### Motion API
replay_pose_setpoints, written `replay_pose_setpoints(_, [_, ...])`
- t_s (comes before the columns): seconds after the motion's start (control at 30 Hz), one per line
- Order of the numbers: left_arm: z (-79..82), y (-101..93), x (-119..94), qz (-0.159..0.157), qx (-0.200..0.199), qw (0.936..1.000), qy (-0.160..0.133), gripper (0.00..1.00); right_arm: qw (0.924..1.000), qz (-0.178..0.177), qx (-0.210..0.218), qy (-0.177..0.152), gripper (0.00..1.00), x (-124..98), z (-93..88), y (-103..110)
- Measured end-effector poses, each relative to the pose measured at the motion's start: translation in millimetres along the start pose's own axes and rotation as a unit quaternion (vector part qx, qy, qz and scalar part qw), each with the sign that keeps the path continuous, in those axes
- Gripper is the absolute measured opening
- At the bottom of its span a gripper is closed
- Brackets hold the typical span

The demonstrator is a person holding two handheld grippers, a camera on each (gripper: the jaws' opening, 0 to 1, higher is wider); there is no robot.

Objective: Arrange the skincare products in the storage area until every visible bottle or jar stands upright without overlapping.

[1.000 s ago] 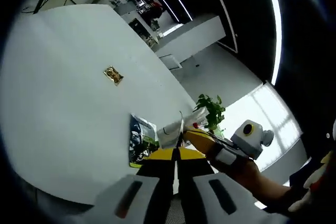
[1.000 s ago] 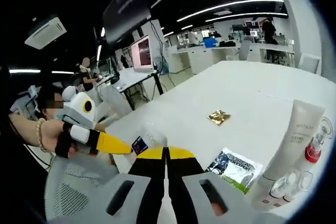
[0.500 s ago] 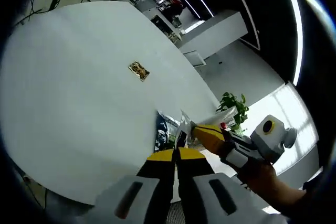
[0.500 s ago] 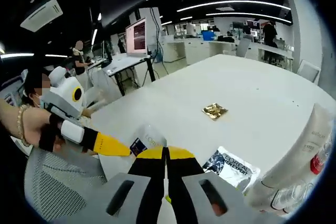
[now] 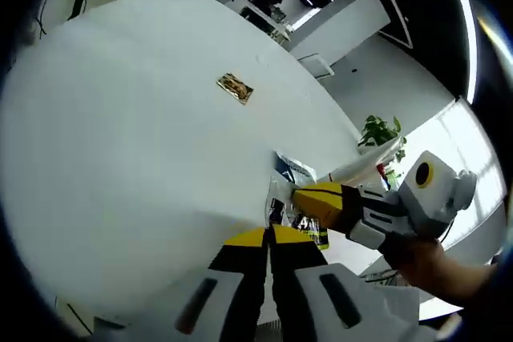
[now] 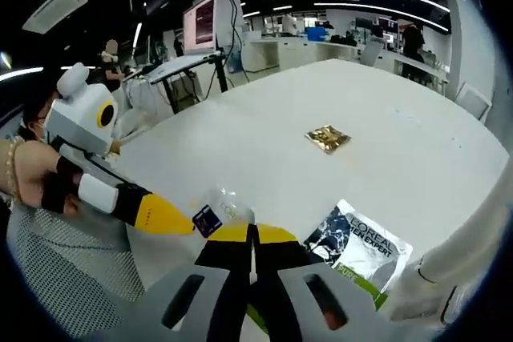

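Left gripper (image 5: 267, 236): yellow-tipped jaws pressed together, nothing visible between them, hanging over the near edge of the white table (image 5: 120, 118). Right gripper (image 6: 251, 234): jaws also closed tight, nothing between them that I can see. In the right gripper view the left gripper's yellow tip touches a small clear sachet (image 6: 218, 207) with a dark label, lying flat on the table just ahead of the right jaw tips; whether that tip pinches the sachet I can't tell. In the left gripper view the right gripper's yellow tip (image 5: 317, 198) comes in from the right and sits just beyond the left jaws, over the sachets there. A silver-and-green L'Oreal Men Expert sachet (image 6: 358, 247) lies flat just right of the right jaws; same pack in the left gripper view (image 5: 295, 171) just past the right gripper's tip. A white tube (image 6: 457, 258) stands at the far right edge of the right gripper view, close to the sachet, cut off by the frame. A small gold foil packet (image 6: 327, 138) lies alone mid-table, well apart from both grippers, also in the left gripper view (image 5: 235, 86). A potted plant (image 5: 381, 131) is beyond the table edge.
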State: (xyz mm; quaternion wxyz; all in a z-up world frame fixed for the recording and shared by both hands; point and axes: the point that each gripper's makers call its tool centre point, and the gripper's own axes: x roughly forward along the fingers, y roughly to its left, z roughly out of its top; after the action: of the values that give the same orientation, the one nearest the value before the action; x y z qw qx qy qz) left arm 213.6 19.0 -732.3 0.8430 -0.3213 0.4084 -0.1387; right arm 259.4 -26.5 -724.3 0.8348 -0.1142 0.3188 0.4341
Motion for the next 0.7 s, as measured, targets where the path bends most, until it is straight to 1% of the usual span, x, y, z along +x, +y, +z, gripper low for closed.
replay_pose_setpoints(0.17, [-1.8, 13.4, 14, 0.01, 0.0, 0.9999, 0.01, 0.02, 0.9998, -0.006, -0.006, 0.016, 0.01, 13, -9.0, -4])
replay_pose_setpoints(0.27, [-2.0, 12.0, 11, 0.018, 0.007, 0.9997, 0.016, 0.02, 0.9996, -0.009, -0.009, 0.024, 0.01, 16, -12.6, -3])
replay_pose_setpoints(0.33, [-2.3, 13.3, 13, 0.022, 0.011, 0.9995, 0.019, 0.02, 0.9994, -0.011, -0.02, 0.028, 0.01, 15, -11.9, -2])
replay_pose_setpoints(0.47, [-3.2, 19.0, 18, 0.027, 0.013, 0.9992, 0.026, 0.02, 0.9984, -0.011, -0.041, 0.036, 0.01, 21, -15.3, -4])
replay_pose_setpoints(0.53, [-3.7, 21.3, 20, 0.031, 0.025, 0.9987, 0.03, 0.02, 0.9979, -0.011, -0.049, 0.04, 0.01, 22, -18.2, -4])
replay_pose_setpoints(0.63, [-5.4, 20.9, 20, 0.035, 0.034, 0.9982, 0.034, 0.02, 0.9973, -0.013, -0.054, 0.048, 0.01, 26, -21.5, -4])
replay_pose_setpoints(0.67, [-3.7, 22.4, 21, 0.036, 0.045, 0.9977, 0.036, 0.02, 0.9972, -0.013, -0.056, 0.048, 0.01, 26, -21.9, -4])
replay_pose_setpoints(0.7, [-3.2, 22.4, 22, 0.036, 0.048, 0.9975, 0.036, 0.02, 0.9968, -0.015, -0.06, 0.05, 0.01, 26, -22.7, -4])
